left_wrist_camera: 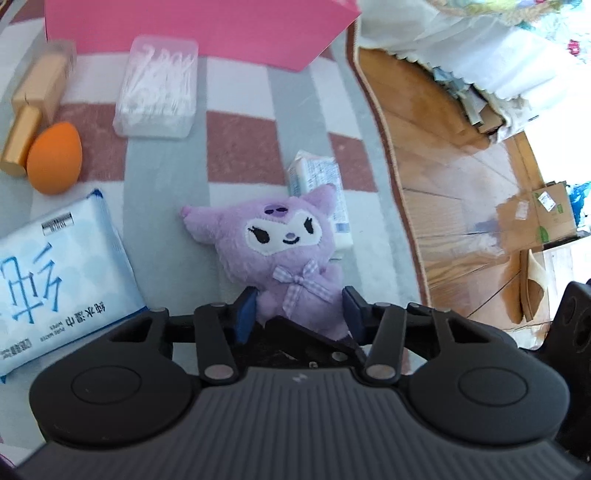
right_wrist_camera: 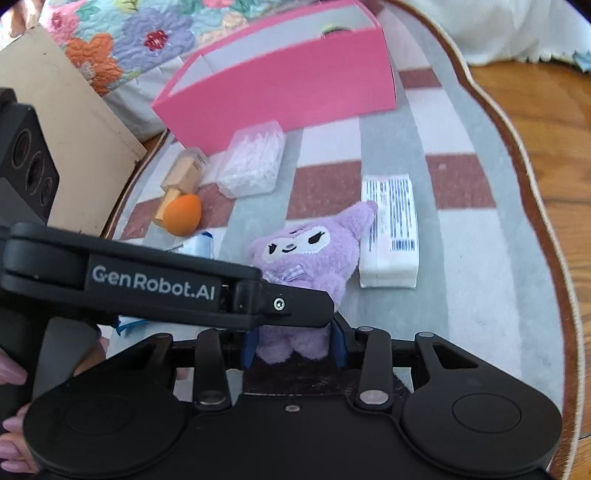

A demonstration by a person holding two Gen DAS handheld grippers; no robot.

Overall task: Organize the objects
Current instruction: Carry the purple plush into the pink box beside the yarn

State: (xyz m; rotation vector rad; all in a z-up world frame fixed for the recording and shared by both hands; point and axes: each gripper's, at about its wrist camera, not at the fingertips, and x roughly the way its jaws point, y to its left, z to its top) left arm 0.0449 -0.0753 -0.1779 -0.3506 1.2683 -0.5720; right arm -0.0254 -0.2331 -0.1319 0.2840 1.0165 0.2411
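Purple fleece, the soft plush doll (left_wrist_camera: 280, 254), pinched at its lower body between blue pads of both left gripper (left_wrist_camera: 299, 312) and right gripper (right_wrist_camera: 293, 343), lying on checked rug (left_wrist_camera: 236, 147). Best lifted level, together, toward open pink cardboard box (right_wrist_camera: 280, 85), clear of white tissue pack (right_wrist_camera: 389, 236).

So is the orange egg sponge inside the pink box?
No, the orange sponge lies on the checked rug outside the pink box, beside a gold tube.
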